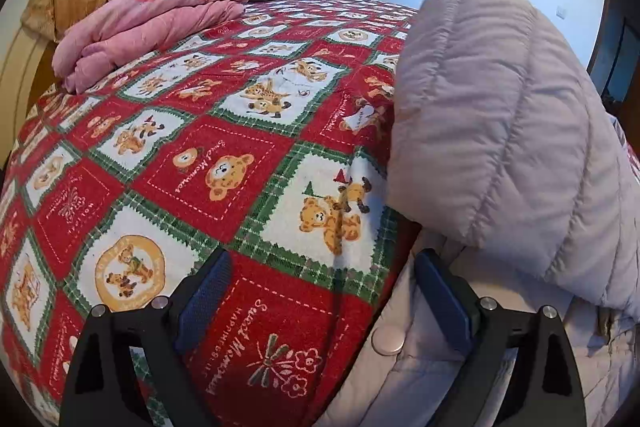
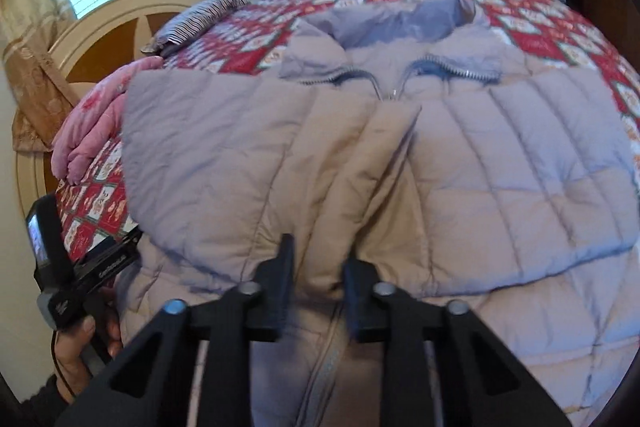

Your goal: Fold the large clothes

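Your jacket (image 2: 460, 167) lies zipped, front up, on the bed (image 1: 240, 147), collar toward the far edge, long axis running away from you, both sleeves folded in. Right gripper (image 2: 316, 267) jaws pinch the middle sleeve fold; left gripper (image 1: 320, 299) gapes wide, empty

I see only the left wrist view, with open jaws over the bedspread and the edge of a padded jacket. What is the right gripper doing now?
Observer: The right gripper is shut on a raised fold in the middle of the jacket front.
Operator: Is the jacket zipped or open?
Observer: The zipper is closed up to the chest. Above it the collar lies spread open.
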Demonstrator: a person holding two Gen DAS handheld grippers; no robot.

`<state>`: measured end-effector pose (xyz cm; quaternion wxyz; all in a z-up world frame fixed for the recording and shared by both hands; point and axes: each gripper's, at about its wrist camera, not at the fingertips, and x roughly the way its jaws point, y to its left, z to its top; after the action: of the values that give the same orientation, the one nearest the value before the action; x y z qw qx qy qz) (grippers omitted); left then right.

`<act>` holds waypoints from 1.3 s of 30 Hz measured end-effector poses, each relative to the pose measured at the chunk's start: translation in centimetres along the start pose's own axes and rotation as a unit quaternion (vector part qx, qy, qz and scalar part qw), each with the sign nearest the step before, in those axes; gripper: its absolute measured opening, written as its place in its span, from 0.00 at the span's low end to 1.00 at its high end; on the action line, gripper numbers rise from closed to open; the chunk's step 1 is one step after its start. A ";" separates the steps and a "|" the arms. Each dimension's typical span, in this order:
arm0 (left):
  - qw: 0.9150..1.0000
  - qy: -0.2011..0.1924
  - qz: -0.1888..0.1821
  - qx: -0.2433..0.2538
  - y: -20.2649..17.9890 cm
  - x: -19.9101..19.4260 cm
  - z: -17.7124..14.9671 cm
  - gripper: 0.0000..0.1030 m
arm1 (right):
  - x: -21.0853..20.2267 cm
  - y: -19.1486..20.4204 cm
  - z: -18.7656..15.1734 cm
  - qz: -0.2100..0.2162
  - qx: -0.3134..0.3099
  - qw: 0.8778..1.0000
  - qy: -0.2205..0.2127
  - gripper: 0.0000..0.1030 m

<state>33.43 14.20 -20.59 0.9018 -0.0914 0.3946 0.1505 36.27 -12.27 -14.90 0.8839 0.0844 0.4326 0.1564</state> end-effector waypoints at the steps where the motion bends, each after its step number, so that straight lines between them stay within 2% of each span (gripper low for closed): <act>1: 1.000 -0.001 0.001 0.001 0.0 -0.2 0.0 0.90 | -1.0 0.0 -0.3 -0.009 -0.011 1.000 -0.009 0.16; 7: 1.000 -0.003 0.005 0.004 -0.1 -0.1 0.1 0.90 | -4.4 -3.1 -0.6 -0.060 -0.007 0.997 -0.039 0.15; 10: 1.000 0.000 0.004 0.003 -0.1 -0.1 0.0 0.90 | -4.5 -5.0 -0.8 -0.061 0.011 0.998 -0.031 0.16; 12: 1.000 0.004 0.002 0.002 0.0 -0.3 0.0 0.90 | -4.4 -5.6 -1.2 -0.071 0.016 0.997 -0.026 0.19; 14: 1.000 0.020 0.000 0.008 0.0 -0.5 0.2 0.90 | -4.2 -5.9 -1.8 -0.073 0.011 0.997 -0.016 0.39; 16: 0.999 0.033 -0.007 0.016 0.2 -1.2 1.1 0.90 | -4.5 -6.0 -2.2 -0.079 0.003 0.997 -0.012 0.39; 18: 1.000 0.014 -0.008 0.017 0.2 -2.8 2.8 0.90 | -5.2 -6.5 -2.6 -0.087 0.000 0.996 -0.005 0.39; 19: 1.000 0.003 -0.010 0.016 0.1 -3.4 3.7 0.90 | -5.9 -6.9 -2.7 -0.090 0.005 0.996 -0.006 0.44; 22: 0.998 -0.040 -0.042 0.012 -1.7 -5.9 7.3 0.90 | -7.8 -7.2 -2.0 -0.121 0.008 0.992 -0.040 0.46; 24: 0.997 -0.057 -0.053 0.025 -4.2 -6.1 9.6 0.90 | -8.3 -7.2 -0.8 -0.118 0.019 0.991 -0.058 0.46; 29: 0.997 -0.057 -0.054 0.015 -8.7 -2.7 11.8 0.90 | -6.4 -6.1 2.9 -0.098 0.035 0.991 -0.087 0.46; 31: 0.998 -0.041 -0.052 0.012 -9.7 -0.4 11.7 0.90 | -4.2 -5.5 4.4 -0.081 0.037 0.992 -0.085 0.46; 34: 0.999 -0.005 -0.023 0.031 -10.9 3.5 10.6 0.90 | -1.4 -5.2 4.8 -0.075 0.031 0.995 -0.063 0.44; 35: 0.999 0.013 -0.014 0.036 -10.9 5.0 10.0 0.90 | -0.4 -5.2 4.7 -0.079 0.024 0.995 -0.052 0.40; 36: 0.999 0.027 -0.016 0.034 -10.7 6.0 9.4 0.90 | 0.5 -5.4 4.5 -0.083 0.021 0.995 -0.043 0.40; 39: 0.998 0.033 -0.046 0.018 -10.1 7.3 8.2 0.91 | 1.9 -6.1 3.2 -0.085 0.022 0.996 -0.030 0.37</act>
<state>47.25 8.55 -20.02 0.8957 -0.0980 0.4224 0.0986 41.16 -17.36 -16.10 0.9044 0.0716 0.4150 0.0683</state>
